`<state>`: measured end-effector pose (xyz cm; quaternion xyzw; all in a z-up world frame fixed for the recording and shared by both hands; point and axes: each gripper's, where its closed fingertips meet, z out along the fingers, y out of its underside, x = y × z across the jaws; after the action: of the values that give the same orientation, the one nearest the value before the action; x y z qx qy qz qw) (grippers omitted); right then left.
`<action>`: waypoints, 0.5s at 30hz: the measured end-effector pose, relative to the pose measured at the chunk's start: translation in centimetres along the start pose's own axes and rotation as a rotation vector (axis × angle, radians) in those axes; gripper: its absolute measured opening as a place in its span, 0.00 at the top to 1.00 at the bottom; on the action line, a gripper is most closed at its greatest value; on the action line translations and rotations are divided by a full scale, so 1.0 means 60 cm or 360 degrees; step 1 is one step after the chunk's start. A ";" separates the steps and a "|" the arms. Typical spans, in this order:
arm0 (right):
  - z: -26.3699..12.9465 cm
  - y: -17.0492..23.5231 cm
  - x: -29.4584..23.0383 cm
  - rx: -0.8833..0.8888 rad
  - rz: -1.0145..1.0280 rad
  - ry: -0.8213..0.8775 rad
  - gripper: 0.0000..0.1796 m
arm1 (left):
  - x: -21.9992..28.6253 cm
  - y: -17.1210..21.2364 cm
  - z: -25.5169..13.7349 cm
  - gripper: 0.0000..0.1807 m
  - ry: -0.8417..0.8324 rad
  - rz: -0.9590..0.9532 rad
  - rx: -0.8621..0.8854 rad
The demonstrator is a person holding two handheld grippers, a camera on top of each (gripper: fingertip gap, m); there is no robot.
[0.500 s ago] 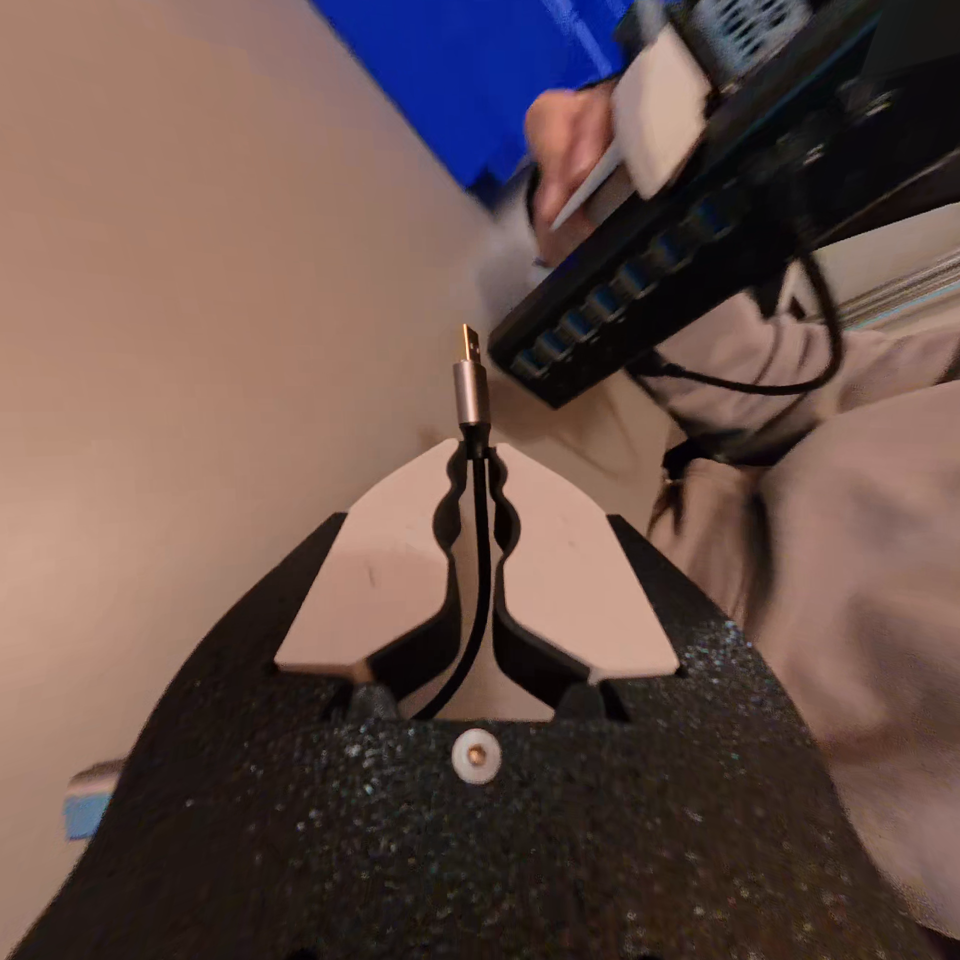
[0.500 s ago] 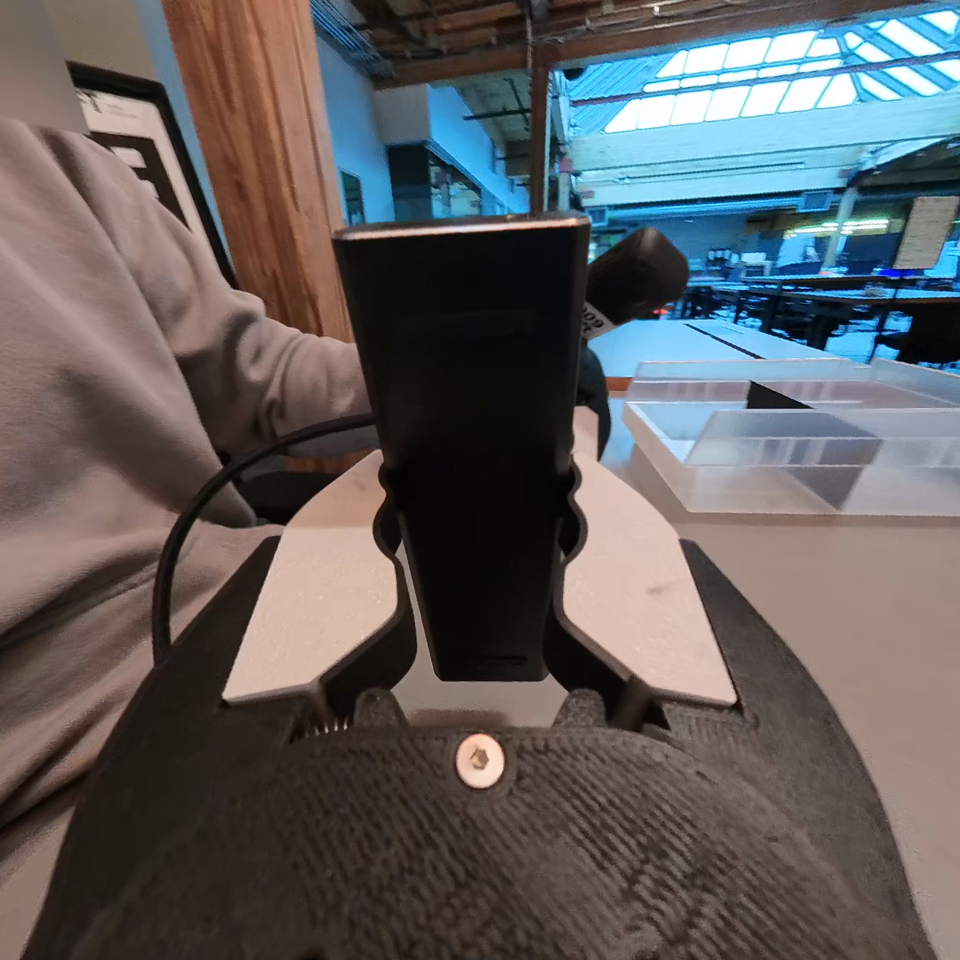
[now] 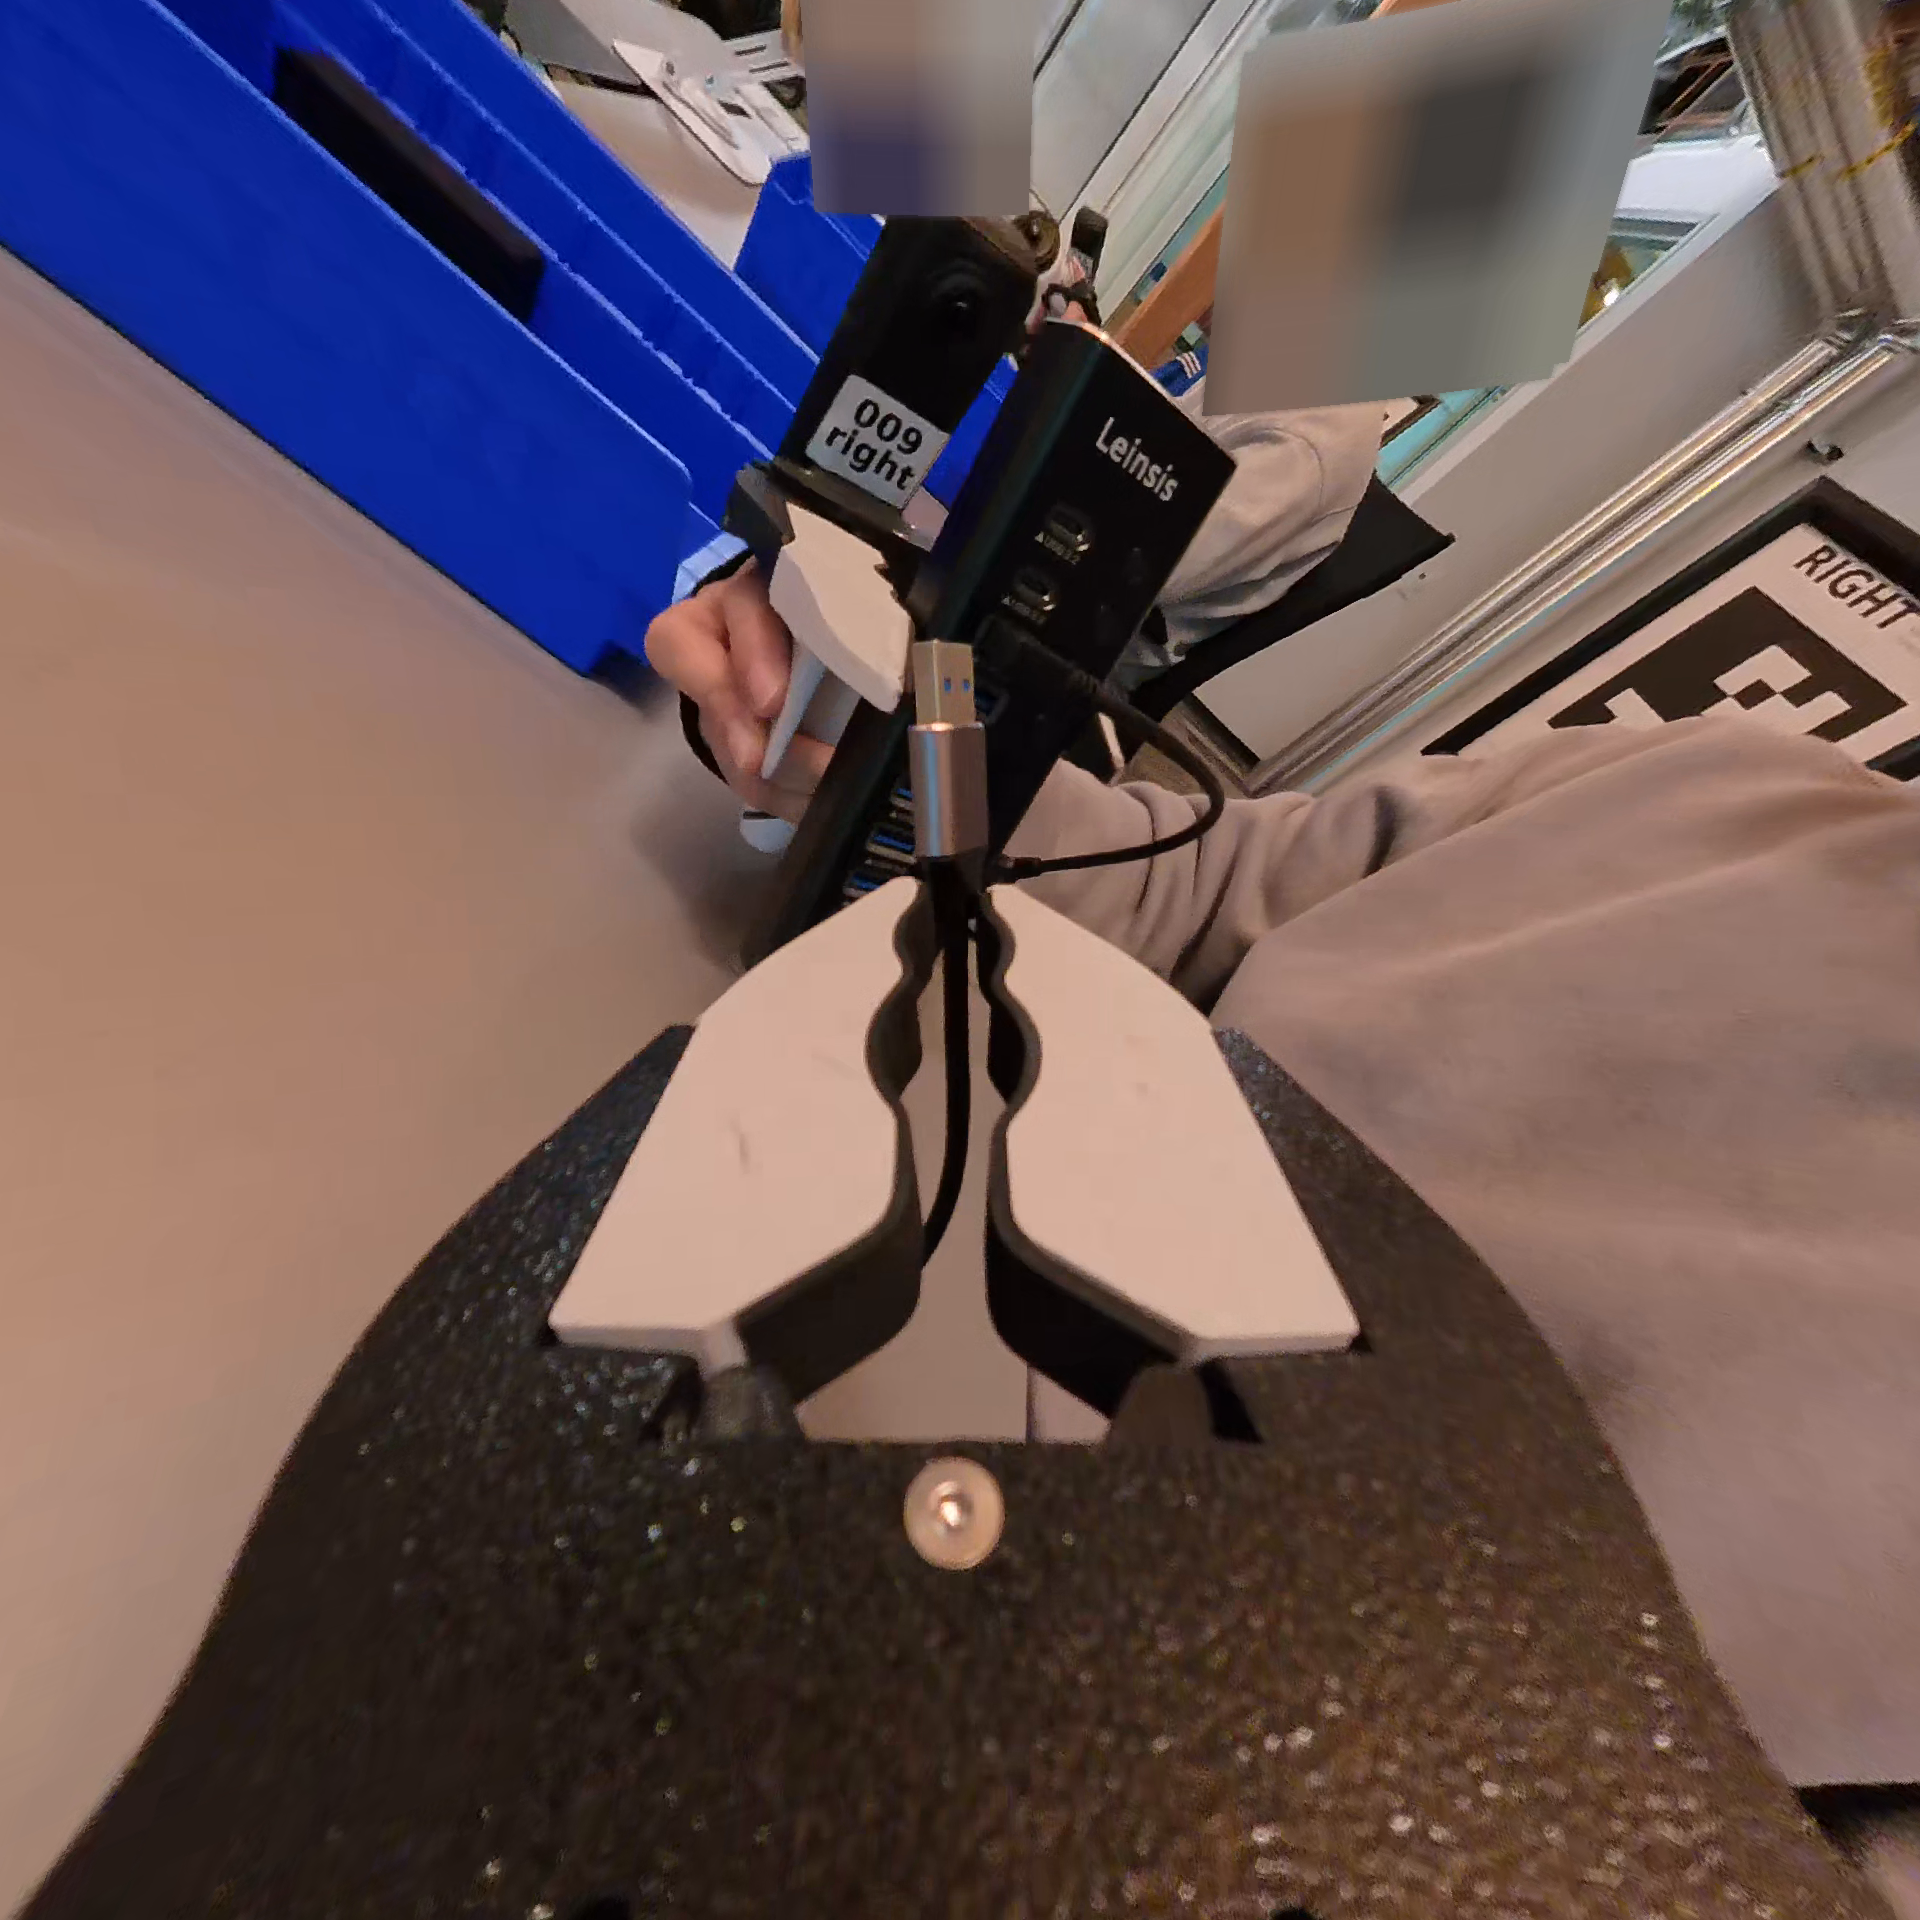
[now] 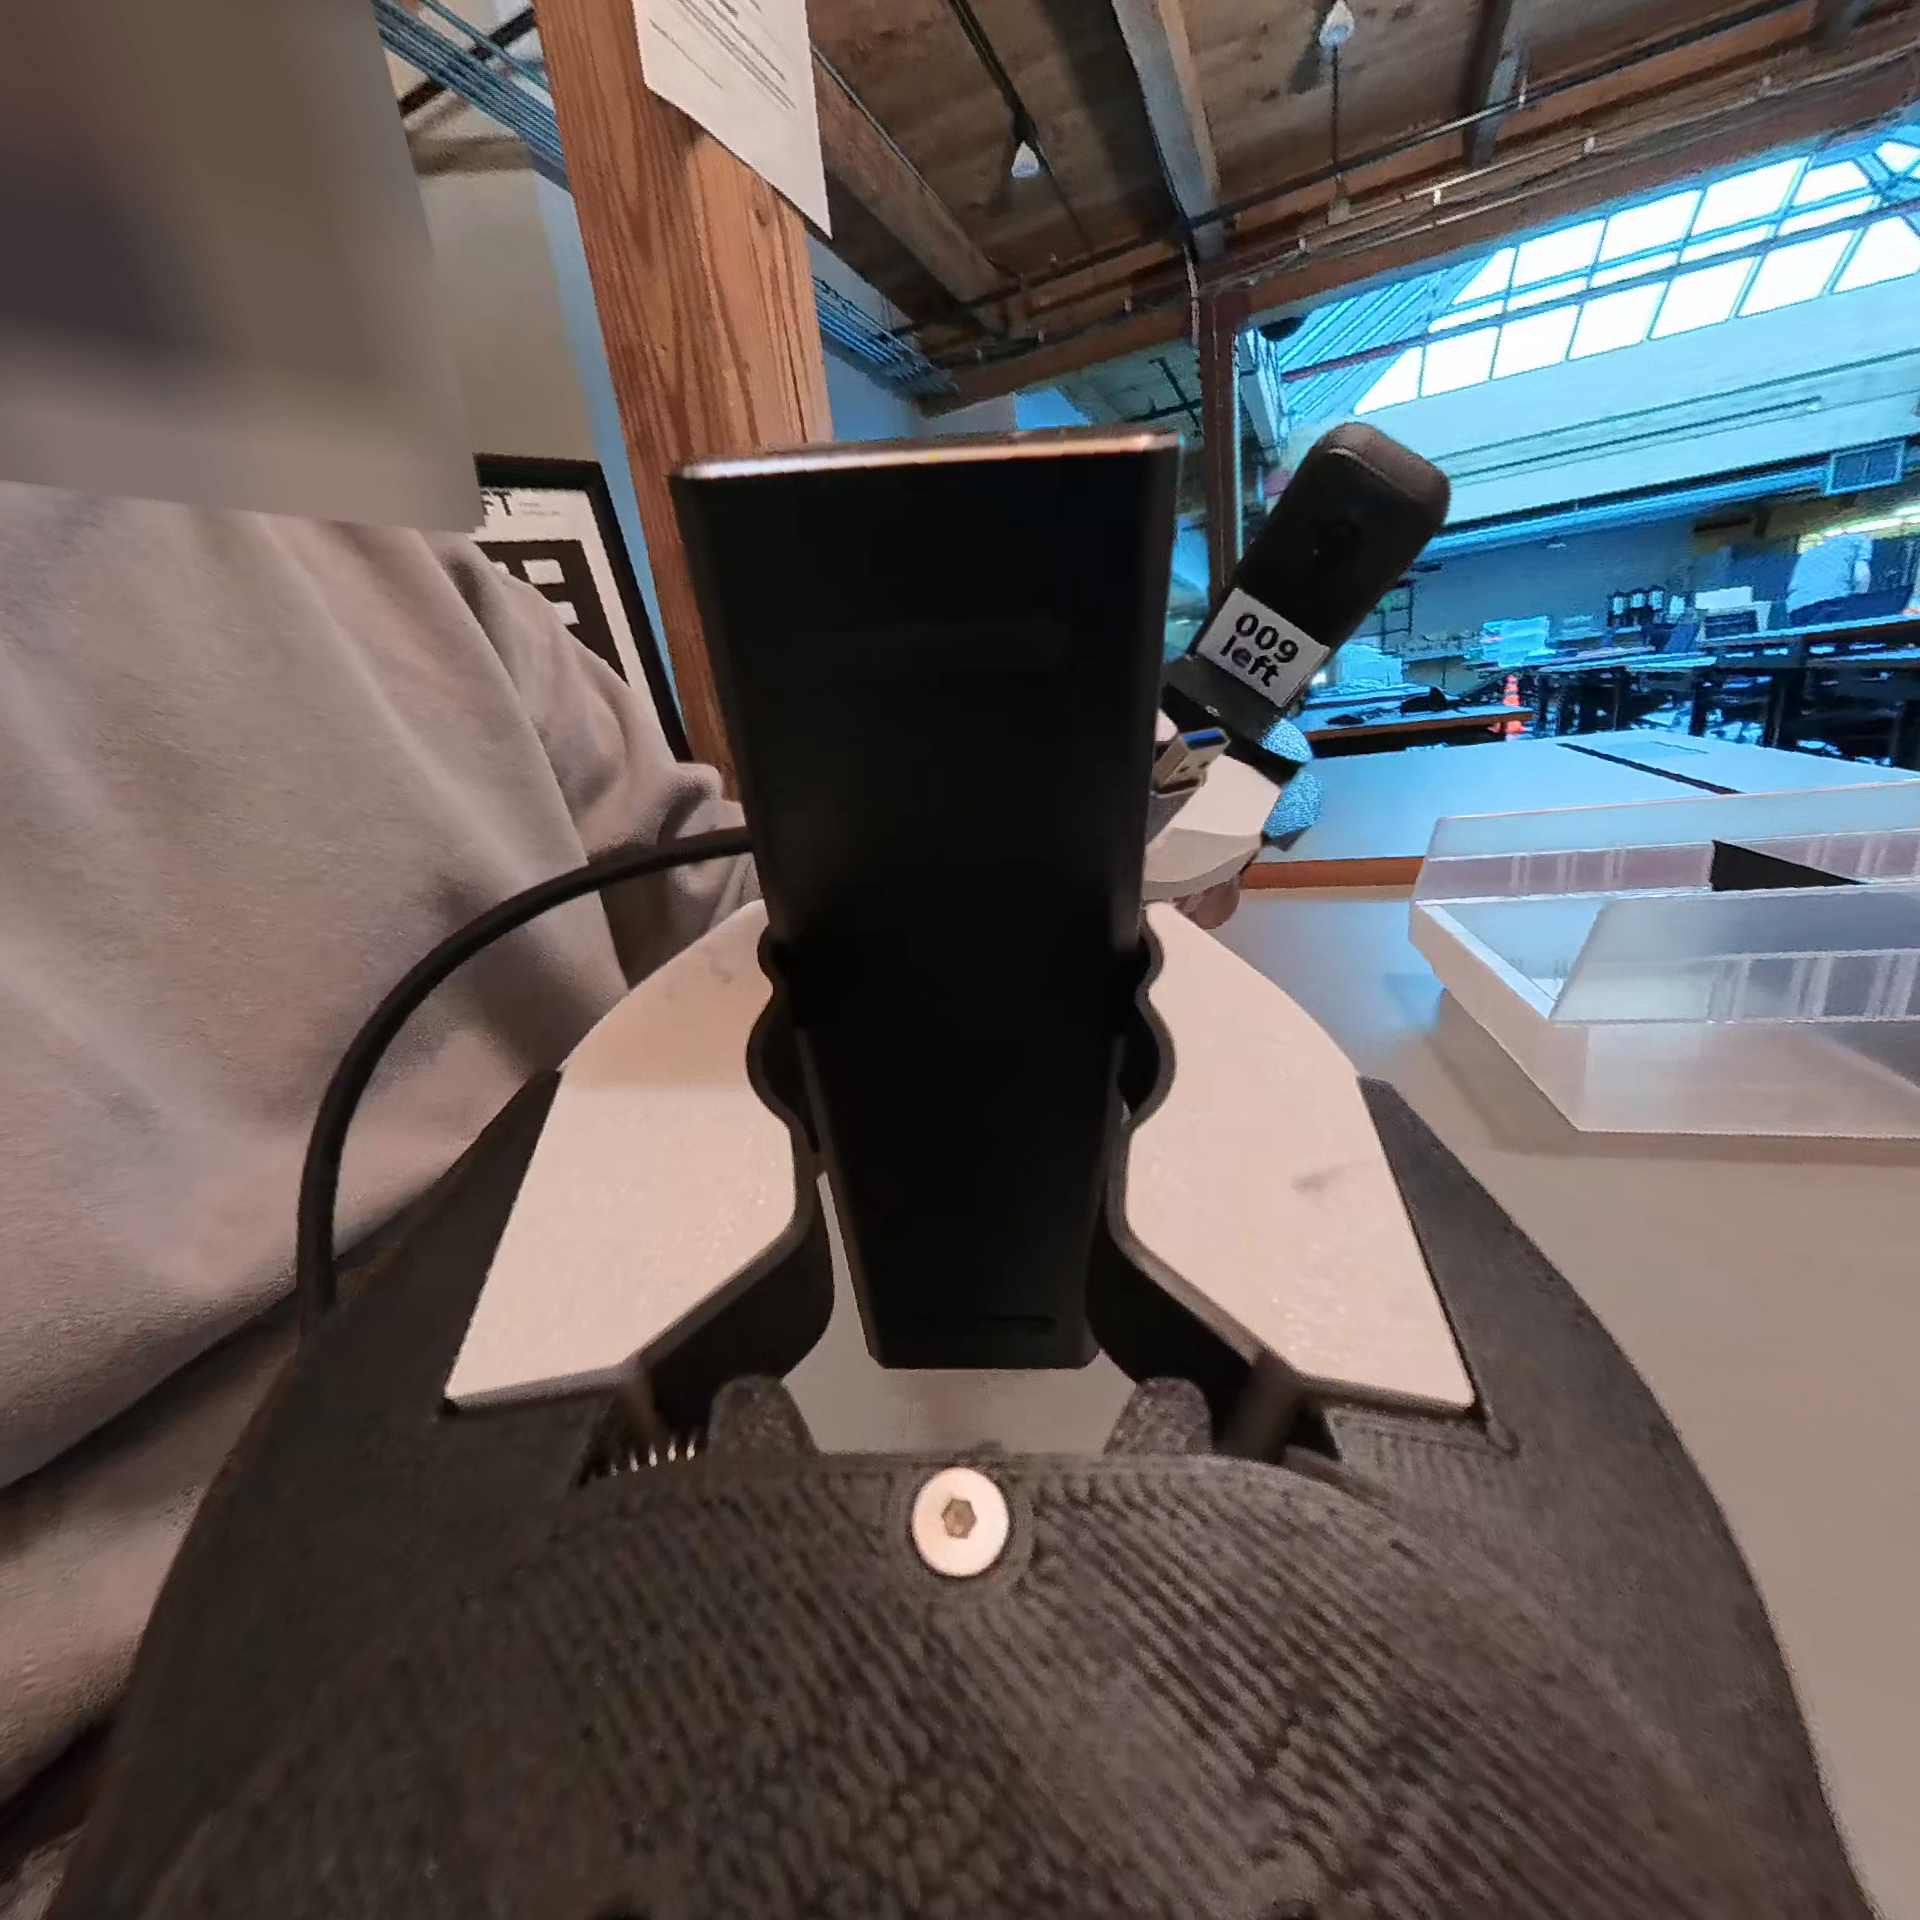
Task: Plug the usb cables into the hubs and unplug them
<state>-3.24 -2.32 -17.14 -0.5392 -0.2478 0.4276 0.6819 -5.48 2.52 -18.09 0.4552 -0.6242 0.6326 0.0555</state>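
Swung upright since earlier: hub (image 3: 1101, 540), clamped in right gripper (image 4: 951, 997). Left gripper (image 3: 951, 914) pinching cable (image 3: 940, 1091); plug (image 3: 943, 758) just before hub. Step: insertion; next, port alignment.

Lettered stickers (image 3: 871, 454), hub (image 3: 1091, 582), poster (image 3: 1766, 665)

Place: a large open workshop or lab hall.
Roof: bare wooden ceiling beams (image 4: 1039, 135) with pipes, and a long skylight (image 4: 1662, 249) letting in daylight.
Structure: a thick timber post (image 4: 696, 343) with a paper sheet pinned to it.
Far end: rows of dark workbenches (image 4: 1683, 675) loaded with equipment.
Storage: blue plastic bins (image 3: 343, 312) along the far edge of the pale surface (image 3: 260, 935); clear plastic trays (image 4: 1683, 966) by its right edge.
Markers: a framed black-and-white marker board (image 3: 1745, 665).
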 end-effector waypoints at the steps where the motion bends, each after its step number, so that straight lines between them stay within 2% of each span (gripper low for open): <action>1: 0.000 0.000 0.000 0.0004 0.0003 -0.0004 0.66 | -0.001 -0.001 -0.002 0.96 -0.0009 0.0017 0.0016; 4: 0.000 0.003 0.001 -0.0008 0.0008 -0.0001 0.66 | -0.001 -0.001 -0.007 0.96 -0.0034 0.0060 0.0028; 7: -0.001 0.008 0.010 -0.0035 -0.0013 0.0055 0.66 | -0.013 -0.011 -0.014 0.96 -0.0226 0.0297 0.0066; 11: -0.005 0.012 0.026 -0.0063 -0.0047 0.0160 0.66 | -0.059 -0.026 -0.047 0.96 -0.0920 0.0857 -0.0004; 15: -0.007 0.012 0.035 -0.0075 -0.0071 0.0223 0.66 | -0.099 -0.023 -0.085 0.96 -0.1682 0.1441 -0.0289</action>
<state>-2.05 -0.72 -18.21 -0.5780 -0.2214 0.3677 0.6941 -3.73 10.05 -19.94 0.3906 -0.7461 0.2327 -0.4864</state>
